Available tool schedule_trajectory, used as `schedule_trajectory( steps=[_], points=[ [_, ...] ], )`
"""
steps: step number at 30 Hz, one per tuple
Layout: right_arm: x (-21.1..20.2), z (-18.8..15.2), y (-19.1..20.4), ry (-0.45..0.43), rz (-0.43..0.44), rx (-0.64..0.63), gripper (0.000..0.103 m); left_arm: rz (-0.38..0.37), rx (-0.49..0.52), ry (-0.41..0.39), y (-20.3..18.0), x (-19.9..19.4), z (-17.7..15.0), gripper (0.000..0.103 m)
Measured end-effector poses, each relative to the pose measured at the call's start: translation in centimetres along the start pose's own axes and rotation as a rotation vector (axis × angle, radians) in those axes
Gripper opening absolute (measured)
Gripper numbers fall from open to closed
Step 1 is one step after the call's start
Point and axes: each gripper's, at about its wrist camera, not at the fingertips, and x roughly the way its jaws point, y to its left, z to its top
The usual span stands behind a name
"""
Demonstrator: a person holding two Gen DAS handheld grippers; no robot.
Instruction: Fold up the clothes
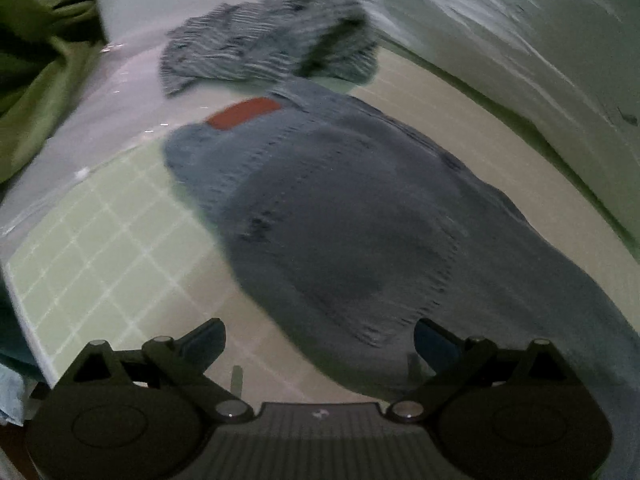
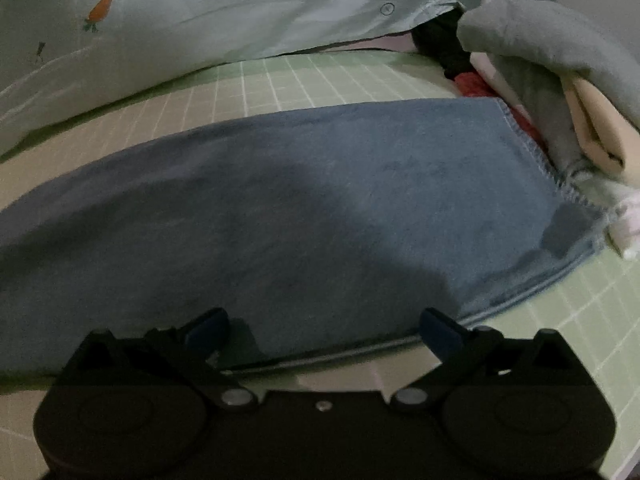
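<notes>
Across the green grid mat (image 2: 280, 76), which covers what looks like a bed, lies the blue garment (image 2: 280, 208), spread flat. In the left wrist view its red patch (image 1: 244, 113) sits towards 11 o'clock, with a striped garment (image 1: 272, 50) crumpled beyond it at 12.

Our left gripper (image 1: 320, 344) hovers over the blue cloth with jaws wide and nothing between them. Our right gripper (image 2: 324, 332) is likewise spread wide and empty, poised at the near hem, where the layered edge runs from 6 towards 3 o'clock. At 2 o'clock the stitched end of the cloth touches a stack of folded laundry (image 2: 560, 80).

We judge the step in hand to be taking hold of the near edge for a fold. To do it well, we should bring each lower finger under the hem, catch every layer at once, and close at matching points along the edge. Then we should lift evenly so the fold line stays straight, and carry the edge away from the stack, not over it.
</notes>
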Motion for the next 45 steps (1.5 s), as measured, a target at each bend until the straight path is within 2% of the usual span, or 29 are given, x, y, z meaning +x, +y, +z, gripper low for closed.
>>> schedule_trajectory(
  steps=[6,14,20,22,23,24,25,26,27,30,34,35,37,39,42,45],
  points=[
    [-1.2,-1.2,3.2,0.004,-0.006,-0.003,0.103,-0.031,-0.063,0.001,3.2,1.1,1.8,0.1],
    [-3.3,-1.4,6.8,-0.004,0.001,0.051,0.103,-0.071,-0.099,0.012,5.9,4.8,6.1,0.1],
    [-4.5,-0.9,8.9,-0.01,-0.046,0.064,0.103,-0.117,-0.182,0.015,7.8,7.4,8.4,0.1],
    [-4.6,-0.7,9.6,-0.001,-0.063,0.052,0.103,-0.135,-0.197,0.001,8.4,7.9,9.0,0.097],
    [-4.7,-0.6,9.9,0.002,-0.07,0.047,0.103,-0.143,-0.207,-0.004,8.6,8.0,9.2,0.09],
    [-4.8,-0.5,10.3,0.002,-0.074,0.041,0.103,-0.15,-0.218,-0.007,8.7,8.1,9.4,0.079],
    [-4.8,-0.4,10.6,0.002,-0.075,0.034,0.103,-0.157,-0.229,-0.011,8.9,8.2,9.6,0.076],
    [-4.9,-0.2,10.8,0.002,-0.076,0.027,0.103,-0.162,-0.241,-0.015,8.9,8.2,9.7,0.054],
    [-5.0,-0.1,11.1,0.002,-0.079,0.019,0.103,-0.166,-0.255,-0.019,8.9,8.1,9.8,0.043],
    [-5.2,0.1,12.0,0.004,-0.091,0.01,0.103,-0.173,-0.297,-0.041,9.2,7.8,10.0,0.034],
    [-5.8,0.1,12.8,-0.008,-0.098,0.019,0.103,-0.167,-0.327,-0.071,10.7,7.8,10.7,0.029],
    [-6.0,0.0,13.0,-0.014,-0.1,0.019,0.103,-0.141,-0.318,-0.089,11.1,7.7,11.0,0.024],
    [-6.4,-0.4,13.1,-0.018,-0.106,0.025,0.103,-0.096,-0.282,-0.127,11.7,7.3,11.9,0.024],
    [-6.7,-1.0,12.9,-0.016,-0.113,0.043,0.103,-0.086,-0.255,-0.17,12.1,6.7,12.4,0.023],
    [-6.9,-1.9,12.1,-0.004,-0.125,0.069,0.103,-0.123,-0.19,-0.218,11.4,5.2,12.8,0.023],
    [-6.9,-2.4,10.8,0.004,-0.131,0.107,0.103,-0.151,-0.071,-0.3,9.1,2.9,12.2,0.023]
  ],
)
